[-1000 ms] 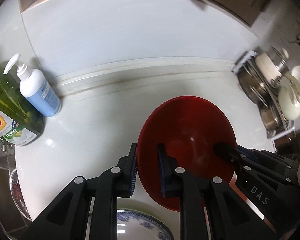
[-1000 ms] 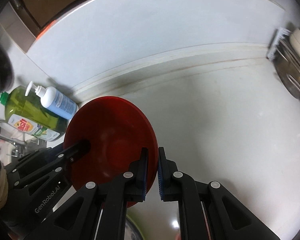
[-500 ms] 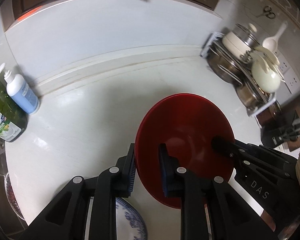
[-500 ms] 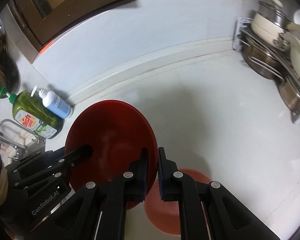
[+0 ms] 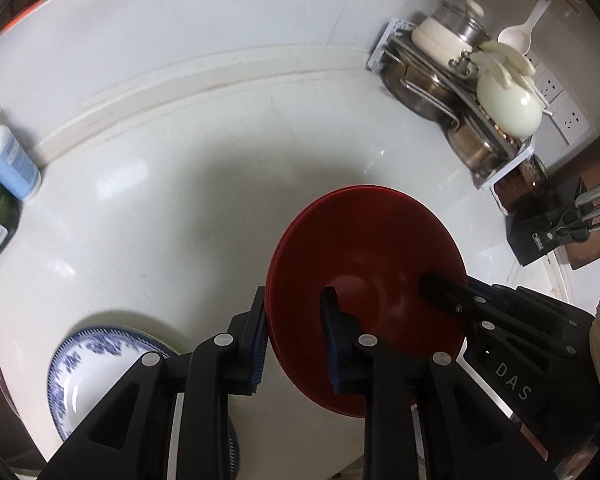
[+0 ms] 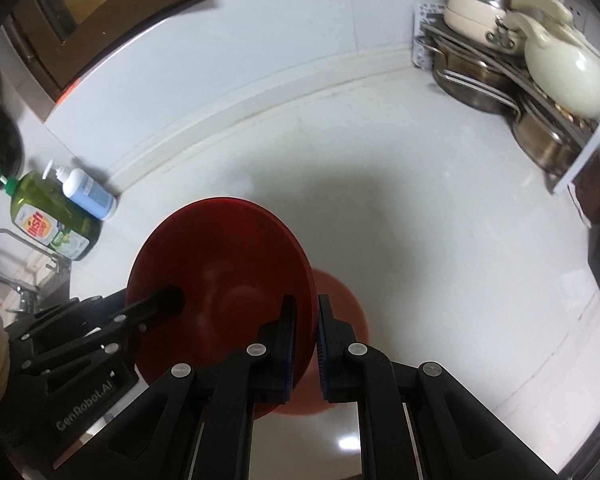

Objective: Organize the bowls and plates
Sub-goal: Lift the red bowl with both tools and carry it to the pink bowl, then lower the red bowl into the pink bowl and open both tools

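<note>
- A white-and-blue patterned ceramic plate (image 5: 96,368) lies on the glossy white counter (image 5: 180,200), low at the left.
- The left gripper (image 5: 294,336) straddles the near-left rim of the round red plastic plate (image 5: 364,264); its jaws have just been opening, the inner pad apart from the plate.
- The right gripper (image 6: 304,340) is clamped tight on the plate's opposite rim, holding it above the counter.
- A second red dish (image 6: 348,320) lies on the counter beneath.
</note>
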`<state>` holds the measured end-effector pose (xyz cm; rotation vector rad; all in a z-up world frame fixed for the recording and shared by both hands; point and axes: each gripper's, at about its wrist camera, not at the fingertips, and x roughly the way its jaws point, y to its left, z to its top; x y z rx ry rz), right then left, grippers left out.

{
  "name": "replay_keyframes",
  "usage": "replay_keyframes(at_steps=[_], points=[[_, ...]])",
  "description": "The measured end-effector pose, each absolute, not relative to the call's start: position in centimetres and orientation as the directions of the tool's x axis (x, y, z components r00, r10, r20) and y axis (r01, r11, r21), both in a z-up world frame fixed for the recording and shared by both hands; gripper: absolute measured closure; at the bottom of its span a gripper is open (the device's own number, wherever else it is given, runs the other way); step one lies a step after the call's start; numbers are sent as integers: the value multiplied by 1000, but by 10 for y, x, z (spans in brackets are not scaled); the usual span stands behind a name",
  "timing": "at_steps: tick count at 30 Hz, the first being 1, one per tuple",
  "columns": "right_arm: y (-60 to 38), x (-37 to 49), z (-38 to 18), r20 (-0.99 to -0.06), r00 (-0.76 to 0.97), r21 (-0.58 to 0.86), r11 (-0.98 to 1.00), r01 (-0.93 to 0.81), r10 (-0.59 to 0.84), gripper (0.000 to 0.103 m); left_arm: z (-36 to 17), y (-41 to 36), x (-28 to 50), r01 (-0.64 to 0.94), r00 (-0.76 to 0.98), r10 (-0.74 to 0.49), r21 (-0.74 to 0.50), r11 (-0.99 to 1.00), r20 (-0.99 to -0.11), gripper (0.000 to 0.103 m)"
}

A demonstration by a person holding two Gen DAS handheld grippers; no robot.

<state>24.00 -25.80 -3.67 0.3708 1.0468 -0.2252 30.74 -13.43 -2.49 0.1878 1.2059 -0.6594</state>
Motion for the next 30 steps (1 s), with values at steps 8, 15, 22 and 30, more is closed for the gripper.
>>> replay_keyframes(at_steps=[8, 15, 22, 30], points=[[-266, 229, -56, -891, 454, 183, 917, 354, 3, 91, -43, -142, 297, 563, 182, -336, -182, 806, -924, 79], [-269, 227, -71, -901, 433, 173, 922, 347, 6, 89, -61, -145, 293, 557, 158, -302, -168, 814, -940, 79], [-275, 227, -88, -914, 403, 180, 923, 340, 30, 89, -73, -149, 293, 540, 148, -282, -162, 826, -948, 79], [-273, 231, -95, -916, 399, 168, 937, 306, 34, 89, -78, -150, 295, 523, 155, -281, -162, 836, -947, 74]])
